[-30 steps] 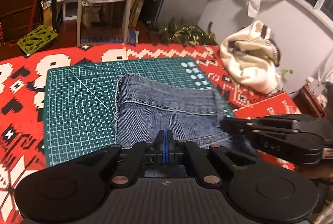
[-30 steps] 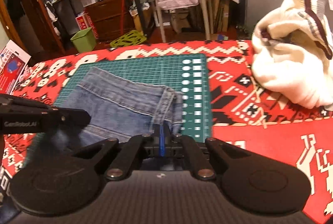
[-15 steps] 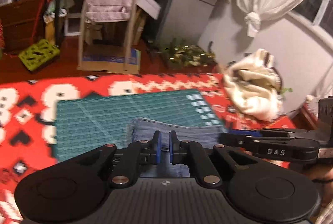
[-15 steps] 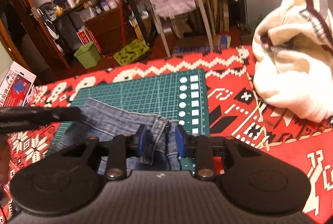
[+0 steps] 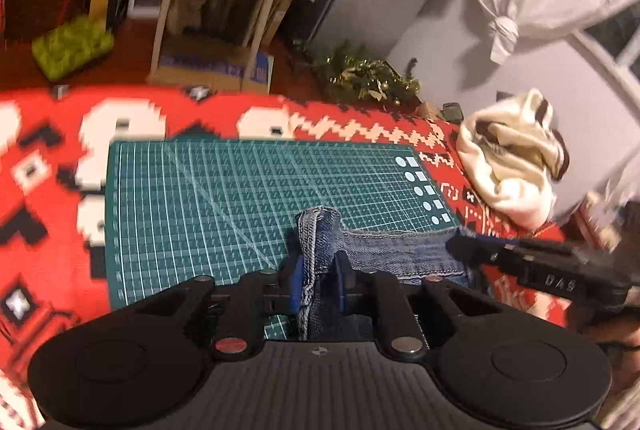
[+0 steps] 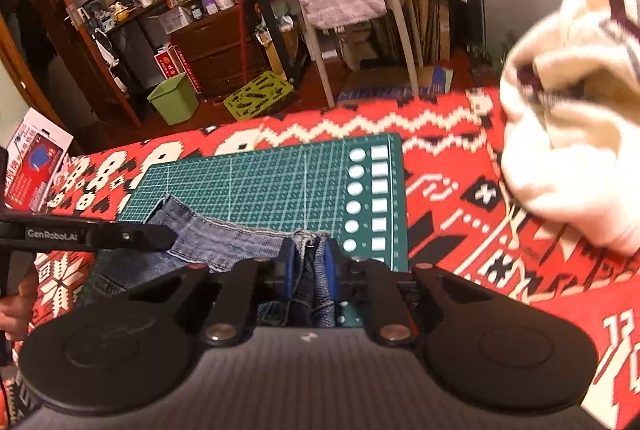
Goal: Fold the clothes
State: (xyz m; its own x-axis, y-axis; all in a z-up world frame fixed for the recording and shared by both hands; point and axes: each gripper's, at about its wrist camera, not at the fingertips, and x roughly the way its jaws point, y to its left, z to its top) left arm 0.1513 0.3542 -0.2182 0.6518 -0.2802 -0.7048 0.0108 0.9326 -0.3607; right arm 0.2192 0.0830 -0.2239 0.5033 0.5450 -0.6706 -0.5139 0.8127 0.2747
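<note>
Lifting now: left gripper (image 5: 318,280) & right gripper (image 6: 307,270), shut empty 1 s ago, each clamp a jeans (image 5: 396,250) corner between their fingers, edge raised, so fold's started.

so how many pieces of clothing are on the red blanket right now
2. The denim jeans lie on the green cutting mat, pinched by the left claw and right claw. A cream sweater is heaped at the right. More may be out of view.
</note>
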